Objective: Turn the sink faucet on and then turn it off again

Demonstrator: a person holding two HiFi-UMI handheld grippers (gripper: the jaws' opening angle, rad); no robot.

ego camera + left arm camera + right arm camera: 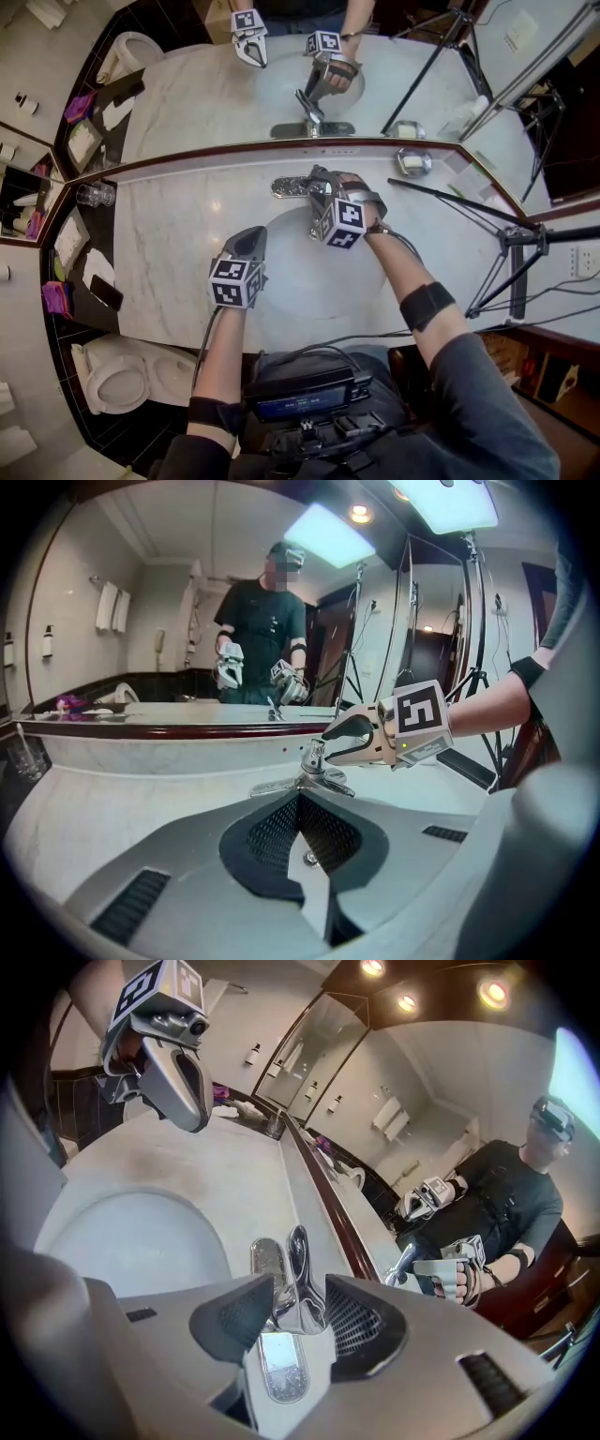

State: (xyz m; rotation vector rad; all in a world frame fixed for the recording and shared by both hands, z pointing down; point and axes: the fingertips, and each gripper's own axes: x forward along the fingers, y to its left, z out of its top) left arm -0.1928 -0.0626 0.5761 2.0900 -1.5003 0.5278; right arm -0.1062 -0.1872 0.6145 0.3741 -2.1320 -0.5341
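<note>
The chrome faucet [298, 186] stands at the back of the marble counter, behind the white basin [281, 281]. My right gripper [319, 185] is open. Its jaws stand on either side of the faucet's lever [292, 1265] without pressing on it. The left gripper view shows the same faucet [314, 766] with the right gripper [339, 741] at its top. My left gripper [251, 238] is shut and holds nothing. It hovers over the basin's near left side and points toward the faucet. The right gripper view shows the left gripper [192, 1101] high over the basin.
A wall mirror [187, 84] rises right behind the counter and repeats the scene. A drinking glass [94, 194] stands at the counter's left end, a small metal dish [413, 161] at the right. A black tripod [511, 253] stands to the right, a toilet [117, 375] lower left.
</note>
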